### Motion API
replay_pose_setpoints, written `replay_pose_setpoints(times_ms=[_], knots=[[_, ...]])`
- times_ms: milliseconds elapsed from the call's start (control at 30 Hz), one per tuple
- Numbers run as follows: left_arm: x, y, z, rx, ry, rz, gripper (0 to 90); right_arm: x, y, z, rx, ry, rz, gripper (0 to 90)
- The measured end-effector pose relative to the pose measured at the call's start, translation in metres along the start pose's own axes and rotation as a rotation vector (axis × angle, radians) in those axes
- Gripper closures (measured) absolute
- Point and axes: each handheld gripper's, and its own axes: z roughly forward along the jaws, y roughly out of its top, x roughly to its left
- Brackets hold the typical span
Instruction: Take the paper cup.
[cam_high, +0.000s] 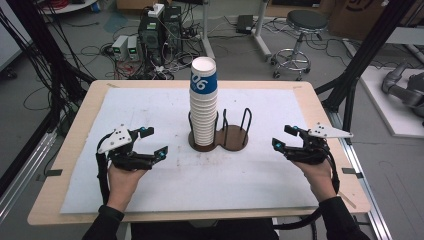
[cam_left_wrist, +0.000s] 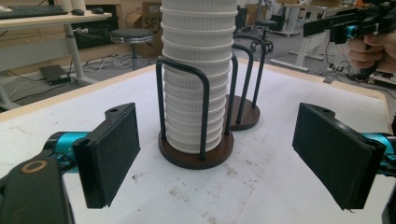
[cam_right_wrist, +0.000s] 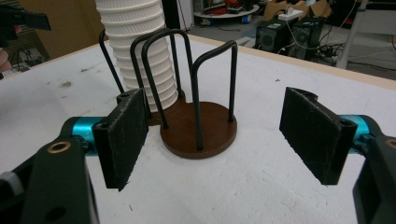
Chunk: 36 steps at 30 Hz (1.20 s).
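A tall stack of white ribbed paper cups (cam_high: 203, 112), its top cup banded in blue, stands in the left ring of a dark two-ring wire holder (cam_high: 235, 137) at the middle of the table. The holder's right ring (cam_right_wrist: 198, 128) is bare. My left gripper (cam_high: 156, 141) rests left of the holder, open, nothing between its pads. My right gripper (cam_high: 281, 137) sits right of the holder, also open and bare. In the left gripper view the jaws (cam_left_wrist: 216, 112) frame the cup stack (cam_left_wrist: 196, 84) from a short distance. The right gripper's jaws (cam_right_wrist: 217, 95) frame the bare ring.
A white mat (cam_high: 150, 190) covers the wooden table (cam_high: 75, 150). Beyond the far edge are computers and cables (cam_high: 155, 35) and a stool (cam_high: 302, 30) on the floor. Black frame posts (cam_high: 360, 65) rise at both sides.
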Motion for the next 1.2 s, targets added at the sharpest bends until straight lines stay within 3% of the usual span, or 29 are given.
replay_pose_setpoints(times_ms=[267,633,800,933,1200], knots=[[0.000,0.000,-0.003,-0.006,0.013,-0.006,14.6,0.001,0.001,-0.001,-0.015,0.022,-0.010,22.2],[0.002,-0.002,-0.002,-0.013,-0.004,-0.016,14.5,0.007,0.007,0.005,-0.029,0.065,-0.043,20.1],[0.001,-0.001,-0.004,-0.016,-0.005,-0.014,14.3,0.018,0.019,0.019,-0.034,0.113,-0.090,18.6],[0.002,-0.001,-0.004,-0.017,-0.004,-0.017,14.3,0.025,0.026,0.030,-0.041,0.117,-0.132,18.6],[0.002,-0.002,-0.004,-0.020,-0.018,-0.020,14.1,0.031,0.044,0.059,-0.048,0.144,-0.145,18.6]])
